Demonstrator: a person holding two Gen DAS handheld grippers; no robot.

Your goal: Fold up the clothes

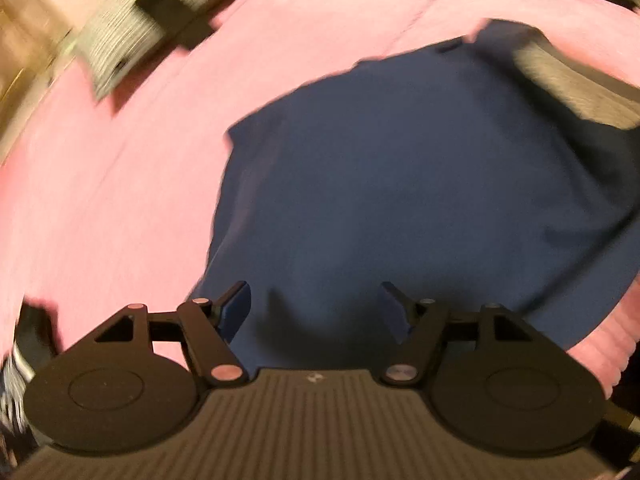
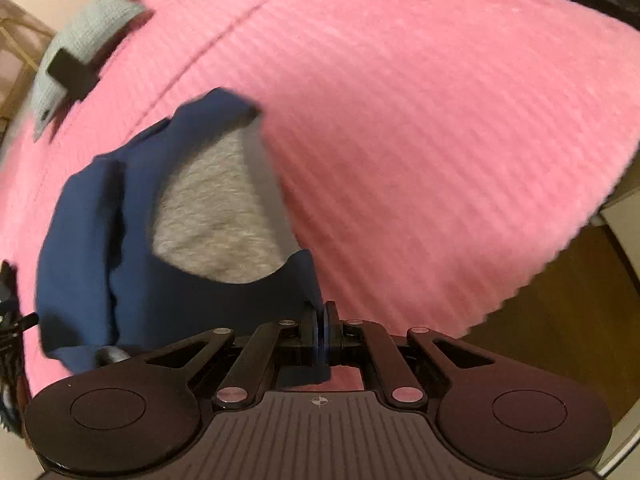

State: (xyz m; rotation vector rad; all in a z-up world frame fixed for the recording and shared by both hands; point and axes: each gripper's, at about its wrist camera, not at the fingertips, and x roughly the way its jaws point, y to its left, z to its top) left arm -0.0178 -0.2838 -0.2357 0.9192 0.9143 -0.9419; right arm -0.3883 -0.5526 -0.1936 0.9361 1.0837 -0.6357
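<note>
My left claw (image 1: 316,312) stands wide apart with nothing between its fingers, hanging just over the near part of a navy blue garment (image 1: 400,200) that lies spread on a pink ribbed blanket (image 1: 120,200). The cloth reaches from under my left fingertips toward the far right, where a patch of grey lining (image 1: 568,88) shows at its turned-over edge. My right claw (image 2: 325,320) is pinched narrow on the hem of the same navy blue garment (image 2: 120,240), with a strip of blue cloth caught between the fingers and hanging down behind them. From this side the garment lies to the left of my right claw, bunched in soft folds, and its grey lining (image 2: 216,216) is open to view in a wide oval. Far off on the blanket (image 2: 400,120), near its upper left edge, lies a grey striped cloth (image 1: 140,28) with a black block (image 1: 172,16) resting on it, well apart from the navy piece. Both views are blurred.
</note>
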